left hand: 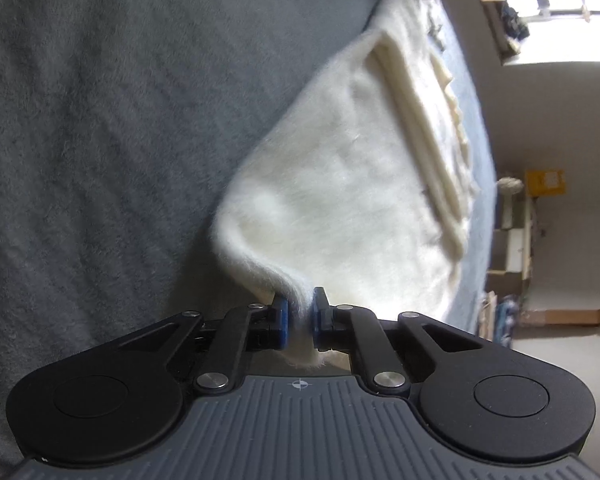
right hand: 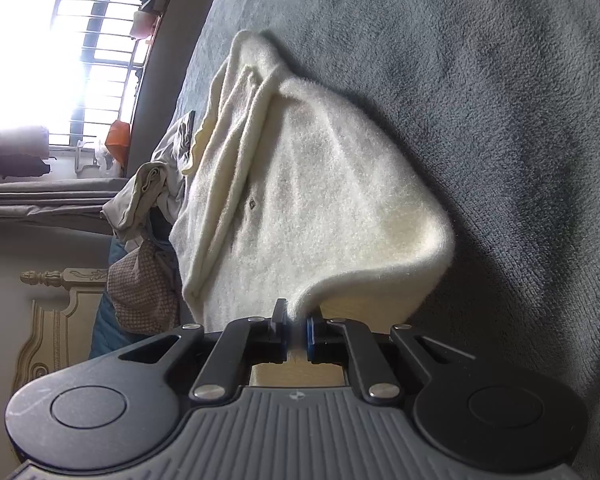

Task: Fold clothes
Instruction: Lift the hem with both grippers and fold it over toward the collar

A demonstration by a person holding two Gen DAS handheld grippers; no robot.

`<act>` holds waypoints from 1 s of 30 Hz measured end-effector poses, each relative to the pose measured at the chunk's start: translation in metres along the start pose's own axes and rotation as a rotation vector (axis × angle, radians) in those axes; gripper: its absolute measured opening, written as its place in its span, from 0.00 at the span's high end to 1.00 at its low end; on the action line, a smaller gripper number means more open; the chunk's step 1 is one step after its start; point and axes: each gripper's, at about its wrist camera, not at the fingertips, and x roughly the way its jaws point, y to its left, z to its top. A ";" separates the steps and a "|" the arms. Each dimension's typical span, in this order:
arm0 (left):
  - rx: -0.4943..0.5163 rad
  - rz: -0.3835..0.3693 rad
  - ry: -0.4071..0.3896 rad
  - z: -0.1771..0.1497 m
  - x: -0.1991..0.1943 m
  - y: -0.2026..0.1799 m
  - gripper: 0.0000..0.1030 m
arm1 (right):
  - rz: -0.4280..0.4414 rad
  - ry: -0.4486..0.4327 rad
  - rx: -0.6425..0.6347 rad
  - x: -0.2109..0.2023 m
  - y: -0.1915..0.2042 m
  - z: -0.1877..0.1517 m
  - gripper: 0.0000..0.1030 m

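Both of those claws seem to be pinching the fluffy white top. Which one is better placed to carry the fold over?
Neither, by much: the left gripper and right gripper are each shut on an edge of the cream sweater, lifted off the grey blanket. Probably both together.

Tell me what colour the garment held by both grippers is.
Cream white, fuzzy knit garment; clearest in the right wrist view.

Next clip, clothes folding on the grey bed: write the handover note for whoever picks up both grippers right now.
Left gripper: shut on an edge of the cream sweater.
Right gripper: shut on another edge of the cream sweater.
Sweater is partly lifted off the grey blanket; its far end rests there.
Done: both grips set. Left: finish the fold, lay flat, release.
Other clothes pile waits near the bed's edge.
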 end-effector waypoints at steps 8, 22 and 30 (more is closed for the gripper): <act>0.055 -0.128 -0.098 0.040 -0.012 -0.053 0.92 | 0.055 -0.058 -0.053 -0.006 0.042 0.026 0.92; 0.075 -0.233 -0.239 0.129 0.045 -0.129 0.92 | 0.105 -0.094 -0.140 0.045 0.113 0.120 0.92; 0.060 -0.160 -0.221 0.185 0.079 -0.177 0.93 | 0.067 -0.083 -0.090 0.089 0.143 0.180 0.92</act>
